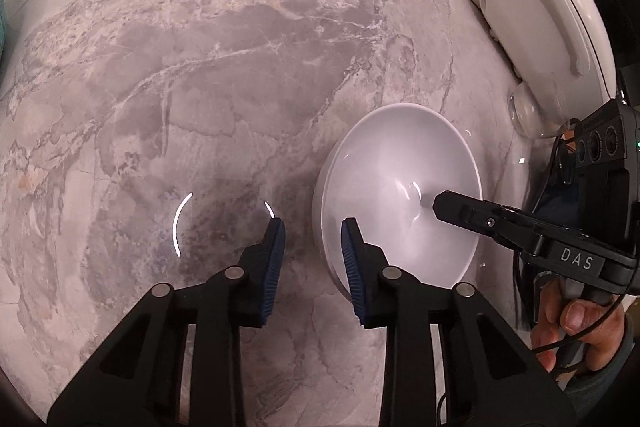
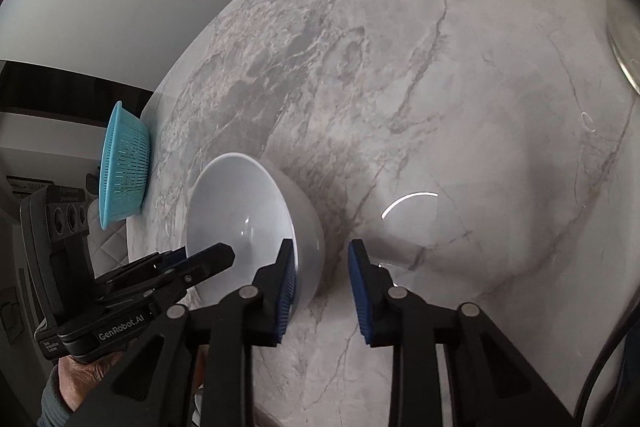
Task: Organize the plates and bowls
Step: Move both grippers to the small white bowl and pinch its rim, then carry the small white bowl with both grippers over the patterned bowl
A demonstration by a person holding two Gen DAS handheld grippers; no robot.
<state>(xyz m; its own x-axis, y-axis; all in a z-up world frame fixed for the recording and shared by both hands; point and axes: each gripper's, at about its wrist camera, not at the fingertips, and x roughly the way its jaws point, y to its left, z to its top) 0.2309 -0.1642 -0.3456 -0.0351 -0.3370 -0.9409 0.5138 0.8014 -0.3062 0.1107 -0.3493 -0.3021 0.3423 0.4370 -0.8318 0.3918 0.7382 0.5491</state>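
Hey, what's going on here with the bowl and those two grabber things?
A person holds a gripper in each hand over a marble table. Both work on one white bowl. The left gripper stands at the bowl's rim, one finger inside and one outside; the right gripper does the same from the opposite side. Neither clearly pinches the rim, and the bowl sits on the table. A blue colander stands at the table's edge, and a white appliance sits nearby.

Grey-veined marble counter (image 1: 224,75) bearing a white bowl (image 1: 400,187), a white lidded appliance (image 1: 536,11) and a turquoise colander (image 2: 124,167).
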